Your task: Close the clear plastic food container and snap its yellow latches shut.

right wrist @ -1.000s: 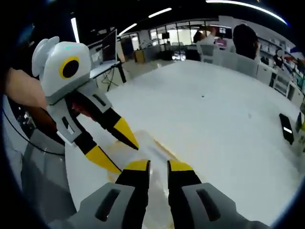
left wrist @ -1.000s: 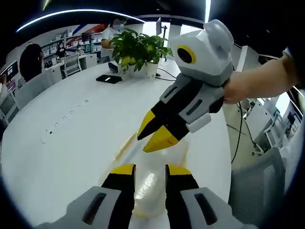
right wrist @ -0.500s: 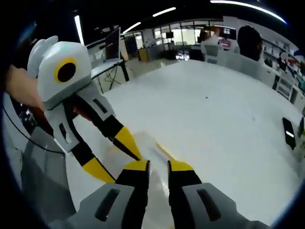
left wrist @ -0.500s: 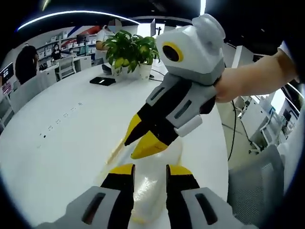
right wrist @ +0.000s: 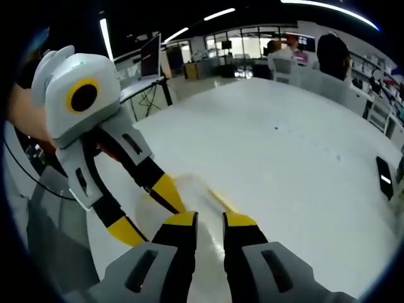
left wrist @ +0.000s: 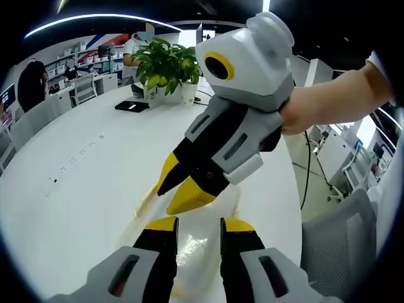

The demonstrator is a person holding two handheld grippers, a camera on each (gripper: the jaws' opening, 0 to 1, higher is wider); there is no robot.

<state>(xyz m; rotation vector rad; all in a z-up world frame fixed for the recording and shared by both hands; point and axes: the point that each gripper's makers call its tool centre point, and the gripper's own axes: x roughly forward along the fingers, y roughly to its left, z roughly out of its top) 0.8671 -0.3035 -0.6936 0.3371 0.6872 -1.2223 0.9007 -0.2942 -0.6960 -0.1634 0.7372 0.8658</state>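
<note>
White office table (left wrist: 76, 183), clear container (left wrist: 196, 252) under both claws, left claw (left wrist: 197, 222) parted, right claw (right wrist: 208, 218) parted

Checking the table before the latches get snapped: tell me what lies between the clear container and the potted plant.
In the left gripper view, bare white table runs from the clear container toward the potted plant; a dark flat device lies just before the plant.

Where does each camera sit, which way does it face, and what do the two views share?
Left gripper view: rides the left gripper, looking along its jaws across the white table toward potted plants; a person's hand holds the right gripper.
Right gripper view: rides the right gripper, facing office desks.
Shared: the clear container, the table, both grippers.
</note>
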